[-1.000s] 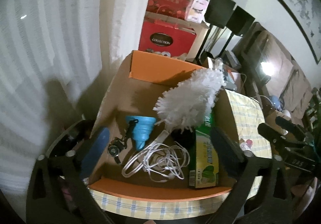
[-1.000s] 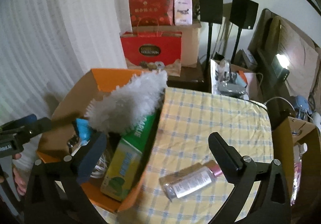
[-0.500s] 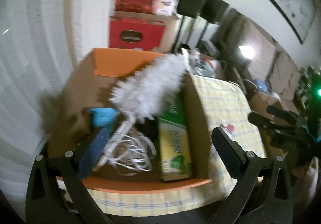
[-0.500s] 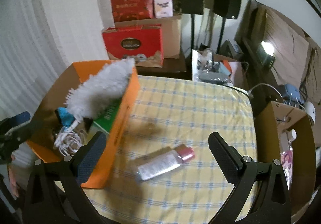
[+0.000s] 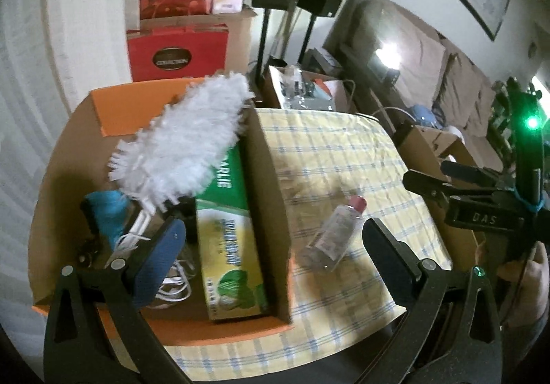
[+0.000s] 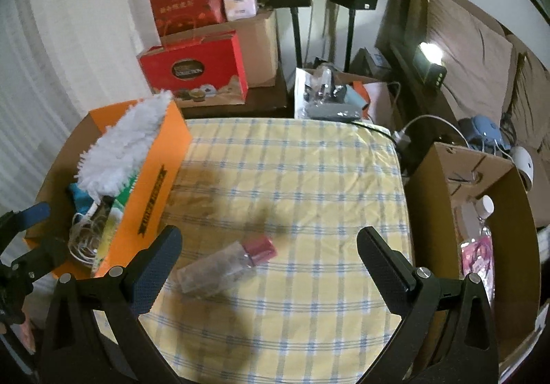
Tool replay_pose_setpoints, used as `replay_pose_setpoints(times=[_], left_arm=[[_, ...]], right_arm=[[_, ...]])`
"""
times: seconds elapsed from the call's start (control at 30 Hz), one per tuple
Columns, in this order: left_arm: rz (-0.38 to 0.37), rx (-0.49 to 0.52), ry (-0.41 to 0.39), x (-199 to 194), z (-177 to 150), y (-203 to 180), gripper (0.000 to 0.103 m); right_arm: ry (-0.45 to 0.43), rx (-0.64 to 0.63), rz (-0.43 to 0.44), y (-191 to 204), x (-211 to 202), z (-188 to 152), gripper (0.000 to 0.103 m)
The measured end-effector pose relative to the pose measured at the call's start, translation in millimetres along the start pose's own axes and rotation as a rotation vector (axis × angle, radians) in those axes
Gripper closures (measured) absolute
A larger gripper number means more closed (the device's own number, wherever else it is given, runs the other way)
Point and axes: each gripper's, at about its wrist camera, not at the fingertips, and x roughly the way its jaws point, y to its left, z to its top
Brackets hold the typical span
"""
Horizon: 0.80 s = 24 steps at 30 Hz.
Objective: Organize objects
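In the left wrist view, the left gripper (image 5: 273, 246) hangs with its jaws wide open and empty over the right wall of the orange box (image 5: 271, 212), which holds a white duster (image 5: 182, 146), a green carton (image 5: 230, 239), a blue cup (image 5: 110, 215) and a white cable (image 5: 172, 284); a clear bottle (image 5: 335, 232) with a pink cap lies on the checked table (image 5: 343, 157) between the jaws, nearer the right one. In the right wrist view, the right gripper (image 6: 268, 258) also has its jaws open and empty, the bottle (image 6: 227, 267) lying on the table (image 6: 292, 177) between them, close to the left jaw, with the box (image 6: 151, 191) just beyond that jaw to the left.
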Motion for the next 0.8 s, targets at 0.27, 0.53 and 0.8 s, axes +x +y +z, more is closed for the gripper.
replay_pose_setpoints(times=[0.27,0.53,0.8], left_arm=[[-0.014,0.145,0.038,20.9,-3.2,-40.1,0.004],[-0.028,0.247,0.126,50.9,-0.2,-71.1,0.032],[-0.069,0.309,0.204,75.1,-4.1,-87.9,0.057]], right_arm=[[0.08,0.086,0.062,-29.4,19.1,-3.7,0.017],[0.149,0.176,0.142,-43.5,43.1,-9.5,0.032],[0.19,0.252,0.215,-46.4,67.0,-13.6,0.05]])
